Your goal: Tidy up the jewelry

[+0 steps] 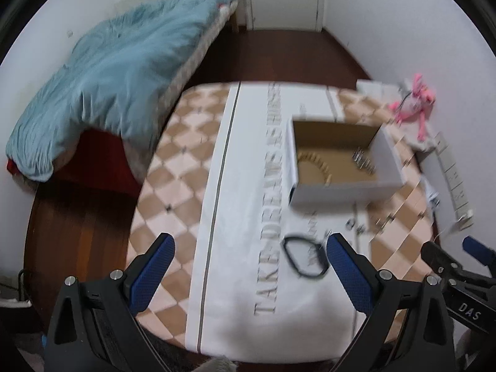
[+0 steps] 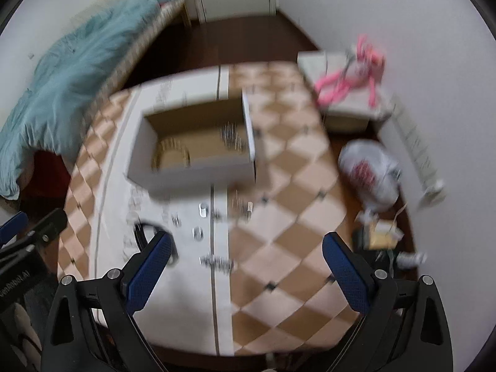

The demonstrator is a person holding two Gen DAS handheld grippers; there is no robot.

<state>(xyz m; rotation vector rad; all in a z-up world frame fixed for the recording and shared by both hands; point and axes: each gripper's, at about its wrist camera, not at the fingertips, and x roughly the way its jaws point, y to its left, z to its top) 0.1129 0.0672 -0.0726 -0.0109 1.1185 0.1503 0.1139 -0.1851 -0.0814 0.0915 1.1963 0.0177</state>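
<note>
Both your claws are spread wide and hold nothing. Your left claw has the black bracelet by its right finger. The box with jewelry sits farther ahead of your right claw.

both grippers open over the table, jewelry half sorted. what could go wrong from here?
1. The small silver pieces lie loose and close together on the white cloth; a grasp might nudge neighbours.
2. The black bracelet lies flat, so the left gripper could snag cloth.
3. Both views are blurred; aim may suffer.
</note>
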